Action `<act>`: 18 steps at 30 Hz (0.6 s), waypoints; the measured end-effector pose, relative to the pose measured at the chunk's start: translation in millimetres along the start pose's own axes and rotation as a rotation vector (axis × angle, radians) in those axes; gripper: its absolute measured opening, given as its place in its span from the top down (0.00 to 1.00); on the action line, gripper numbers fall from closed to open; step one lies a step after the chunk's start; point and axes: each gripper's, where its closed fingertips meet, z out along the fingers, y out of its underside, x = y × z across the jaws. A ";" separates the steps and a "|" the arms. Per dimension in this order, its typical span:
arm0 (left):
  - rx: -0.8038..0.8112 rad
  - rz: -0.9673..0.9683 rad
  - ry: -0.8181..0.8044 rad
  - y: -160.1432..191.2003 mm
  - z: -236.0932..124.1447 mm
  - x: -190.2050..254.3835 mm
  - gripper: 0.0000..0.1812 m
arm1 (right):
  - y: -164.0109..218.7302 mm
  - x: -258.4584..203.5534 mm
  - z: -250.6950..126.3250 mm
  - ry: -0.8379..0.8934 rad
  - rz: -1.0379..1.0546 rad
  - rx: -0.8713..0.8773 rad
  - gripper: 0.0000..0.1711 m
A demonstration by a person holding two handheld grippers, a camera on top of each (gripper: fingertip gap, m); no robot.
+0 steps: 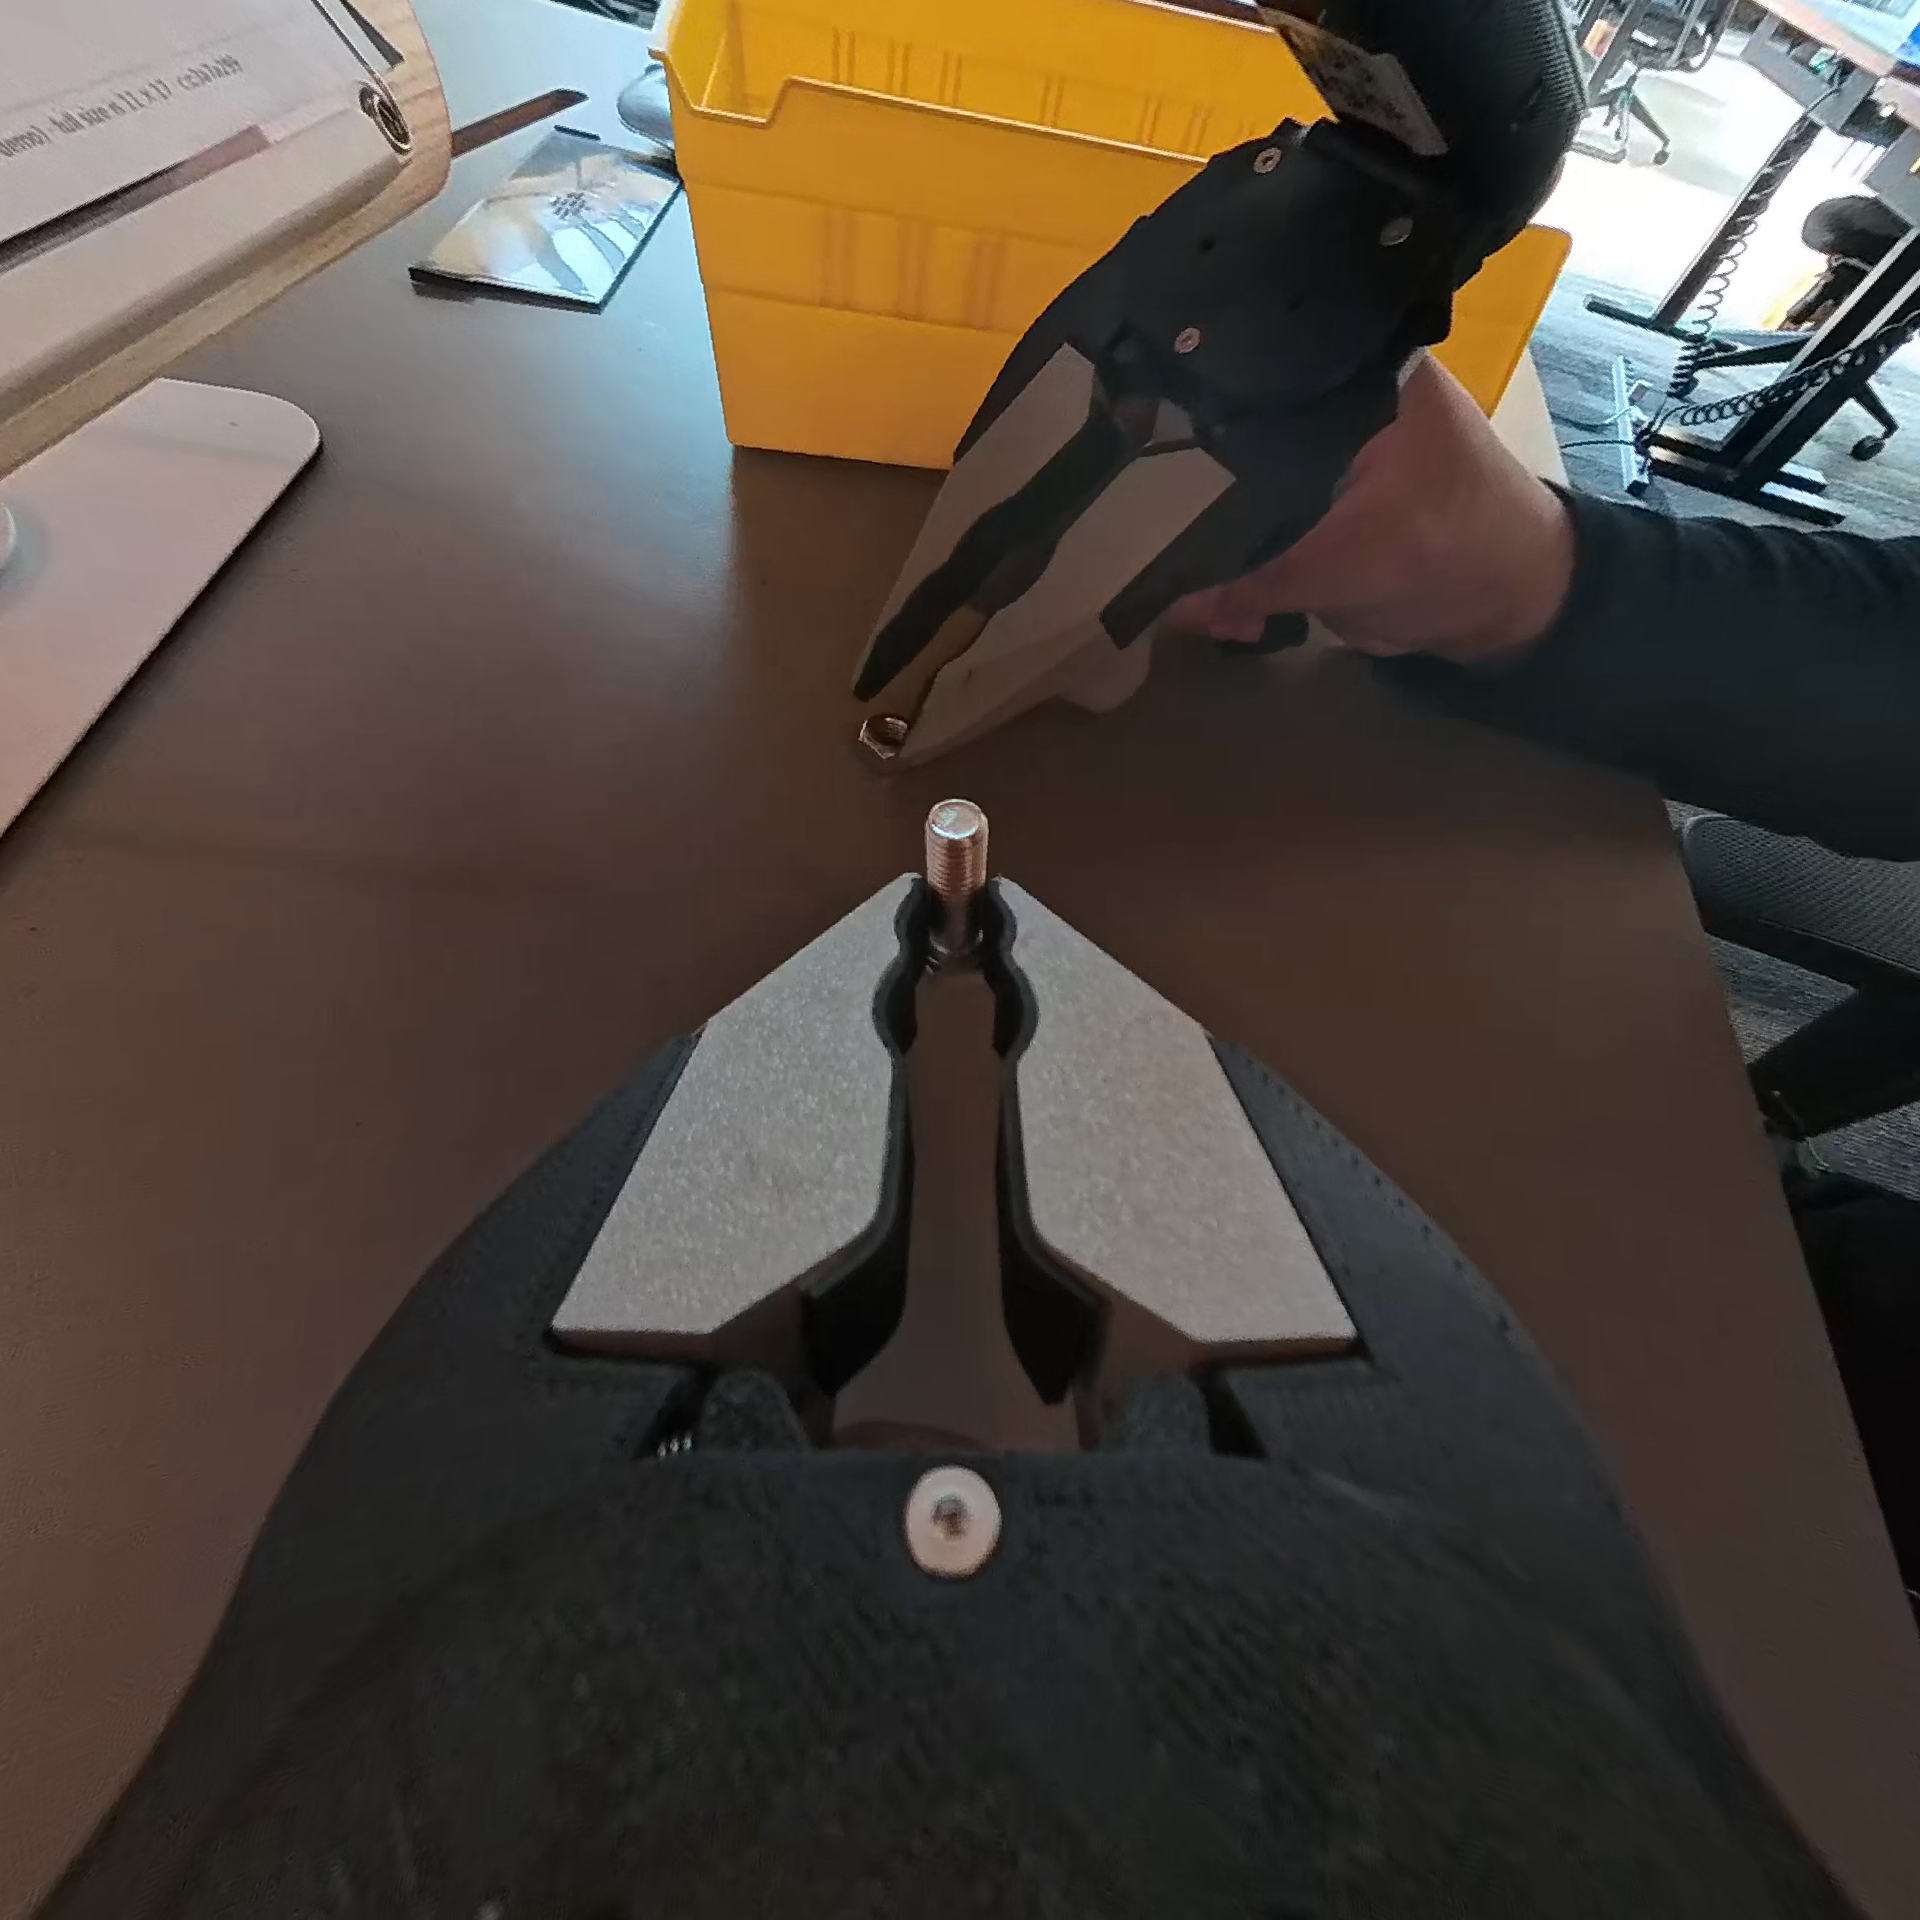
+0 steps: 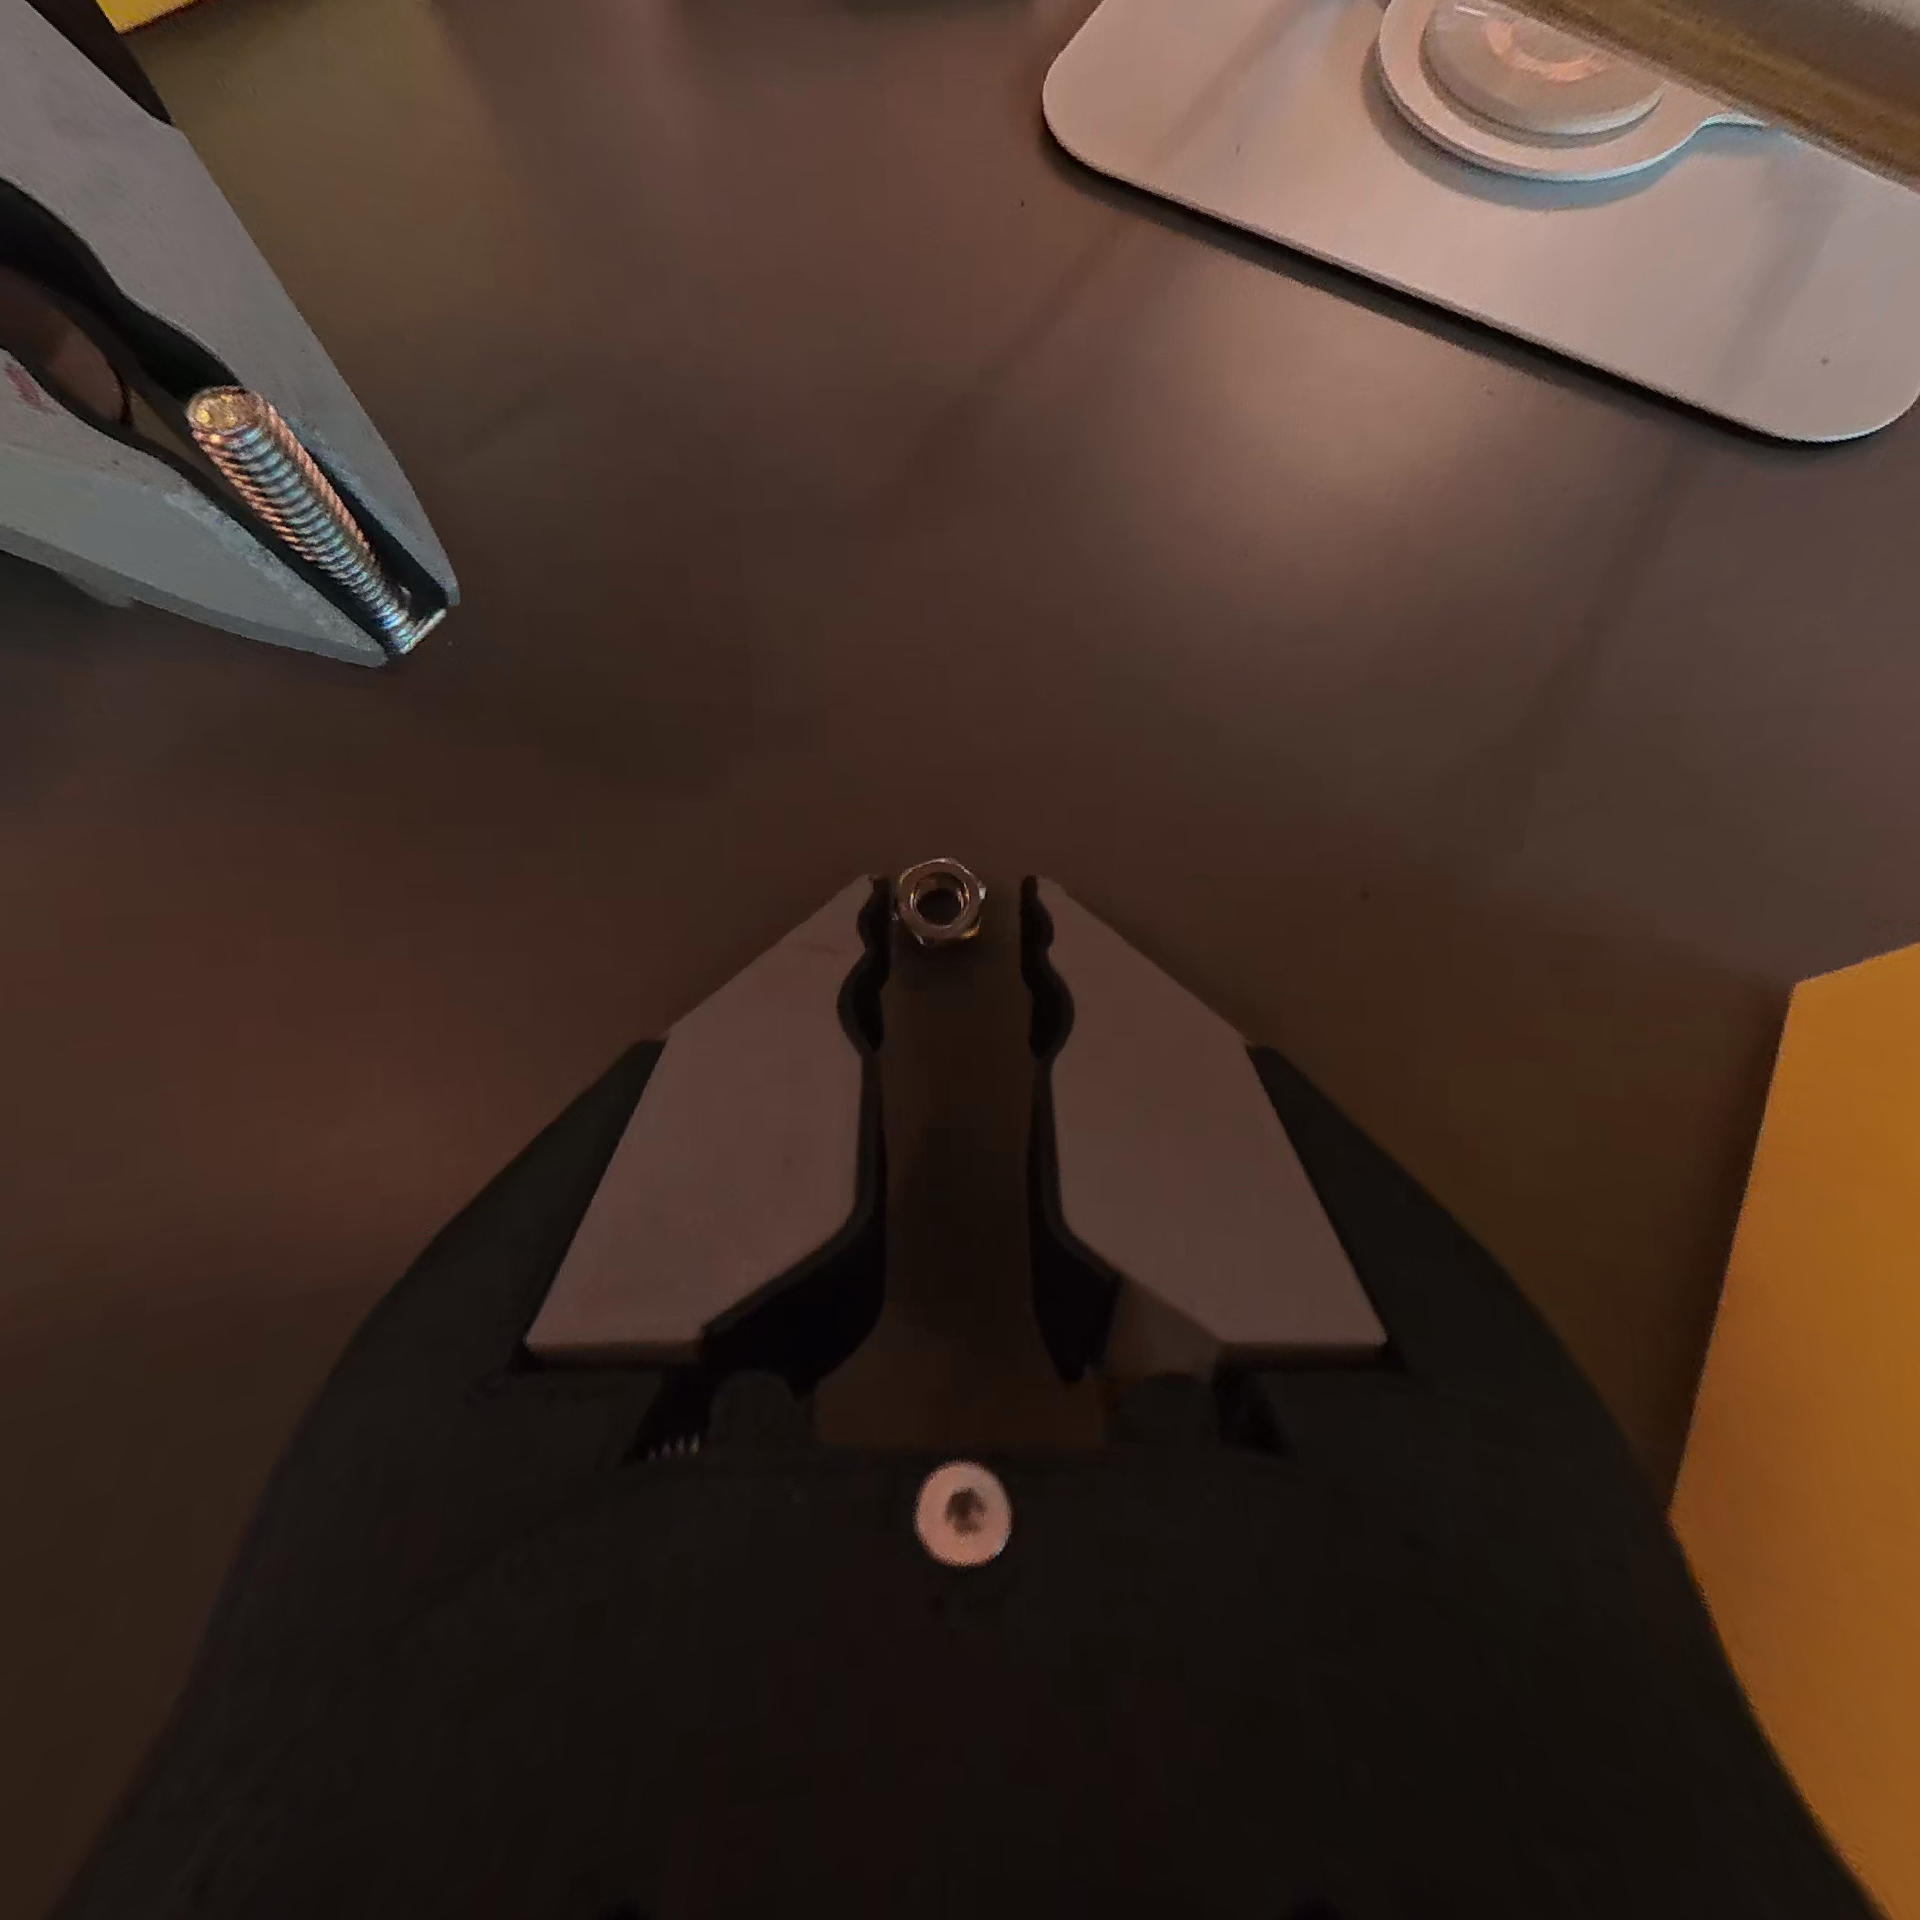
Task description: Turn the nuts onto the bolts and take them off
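Left gripper [image 1: 956, 894] clamped, right gripper [image 2: 948, 902] parted

The left wrist view is taken from behind the left gripper [image 1: 956, 896], low over the dark table [image 1: 416, 727], facing the yellow bin [image 1: 883, 260]. The right wrist view is angled steeply down behind the right gripper [image 2: 951, 902], close to the table. The bolt [image 1: 956, 847] and nut [image 2: 938, 900] are shared by both.

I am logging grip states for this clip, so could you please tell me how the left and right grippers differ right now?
The left gripper is shut on the bolt, held off the table; the right gripper is open, tips at the table around the nut, which lies flat and ungripped. The bolt's threaded end juts past the left tips; nothing juts from the right. Both share grey fingers on black bodies.
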 end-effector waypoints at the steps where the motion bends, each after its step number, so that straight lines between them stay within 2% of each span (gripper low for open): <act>1: -0.003 0.003 0.000 0.3 0.4 0.4 0.96 | 0.1 0.0 0.4 0.000 0.000 -0.002 0.88; 7: -0.010 0.011 0.000 1.0 1.4 1.5 0.96 | 3.7 0.2 4.1 0.016 -0.014 -0.030 0.92; 18: -0.014 0.019 0.001 1.6 2.1 2.3 0.96 | -2.5 -3.6 -1.7 0.000 -0.027 -0.003 0.92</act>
